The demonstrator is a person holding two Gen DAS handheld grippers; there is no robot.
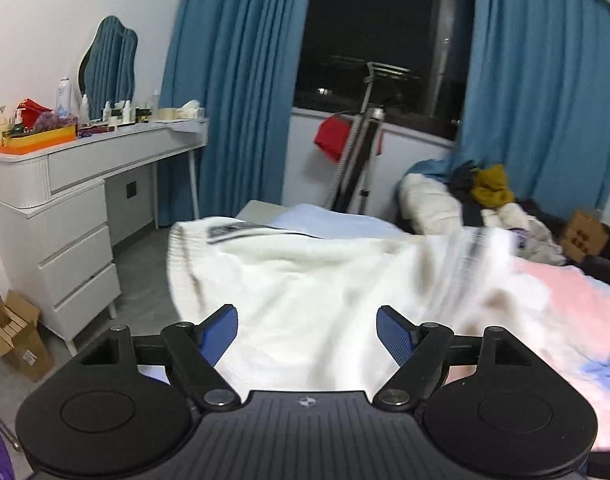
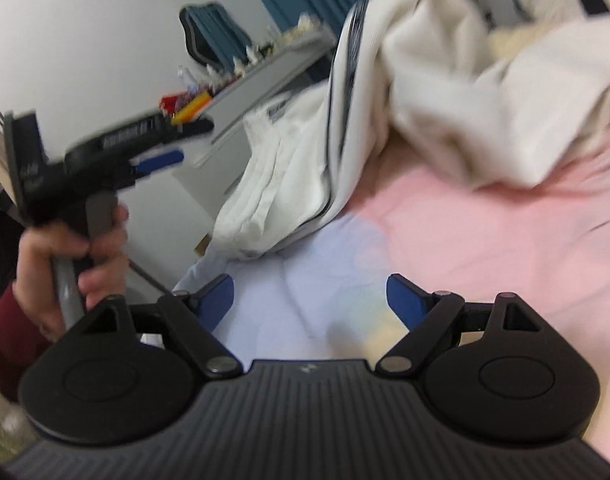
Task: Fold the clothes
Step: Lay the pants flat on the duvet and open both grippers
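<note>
Two hand-held grippers, left (image 1: 307, 330) and right (image 2: 309, 300), both spread wide, grasping nothing. White garment (image 1: 305, 280) heaped on the bed (image 2: 445, 240), thick soft knit with a dark striped band and ribbed hem, part hanging off the edge. Seemingly between grasps, folding barely begun. Next: pinch two corners, spread flat over the pink-and-blue sheet.

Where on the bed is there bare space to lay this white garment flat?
Bare patch: the pink and pale blue bedsheet just ahead of the open right gripper, bordered by the bunched white garment beyond it. Crowded: the clothes pile by the blue curtain, far side of the bed.
</note>
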